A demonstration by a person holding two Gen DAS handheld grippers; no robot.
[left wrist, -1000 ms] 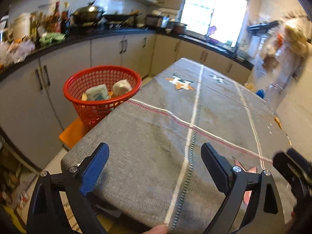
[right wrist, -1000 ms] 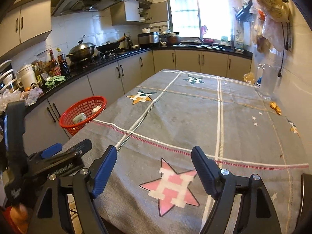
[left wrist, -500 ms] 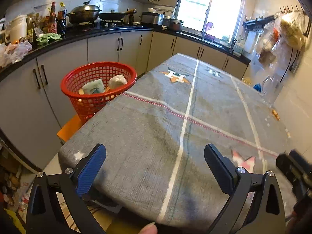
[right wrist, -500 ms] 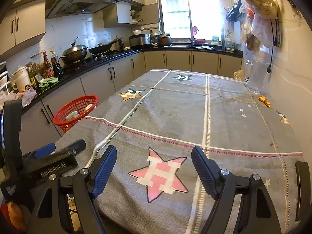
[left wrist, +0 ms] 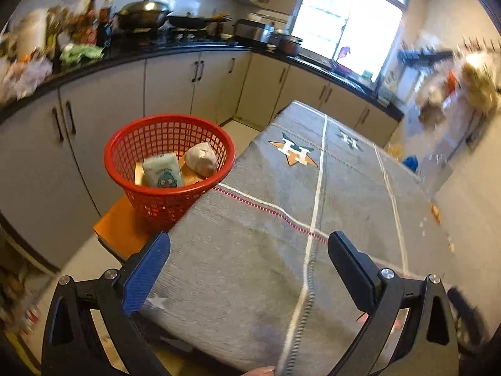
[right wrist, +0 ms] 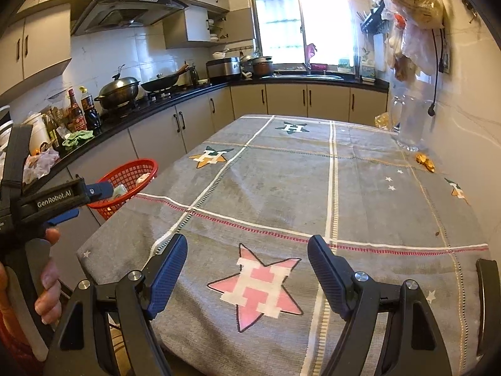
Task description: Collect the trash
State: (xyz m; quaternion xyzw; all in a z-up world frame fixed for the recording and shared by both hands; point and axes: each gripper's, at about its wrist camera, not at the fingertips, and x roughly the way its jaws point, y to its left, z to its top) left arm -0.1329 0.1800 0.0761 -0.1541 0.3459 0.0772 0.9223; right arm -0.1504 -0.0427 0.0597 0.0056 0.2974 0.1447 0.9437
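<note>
A red mesh basket [left wrist: 147,144] stands on an orange stool beside the table's left edge; it also shows in the right wrist view [right wrist: 131,175]. Inside lie a pale blue packet [left wrist: 162,172] and a crumpled white wad [left wrist: 200,158]. My left gripper [left wrist: 247,250] is open and empty over the table's near left corner, right of the basket. My right gripper [right wrist: 247,250] is open and empty above the near end of the grey cloth [right wrist: 281,188]. Small orange scraps [right wrist: 424,161] lie on the cloth at the far right by the wall.
A clear plastic jar [right wrist: 408,122] stands at the table's far right. Kitchen cabinets [left wrist: 175,81] and a cluttered counter run along the left and back. Bags [right wrist: 416,6] hang on the right wall. The left hand-held gripper [right wrist: 56,200] shows at the left of the right wrist view.
The left gripper has swung left and tilted, so the basket sits nearer the view's middle. The right gripper has drawn back slightly. Both stay open and empty.
</note>
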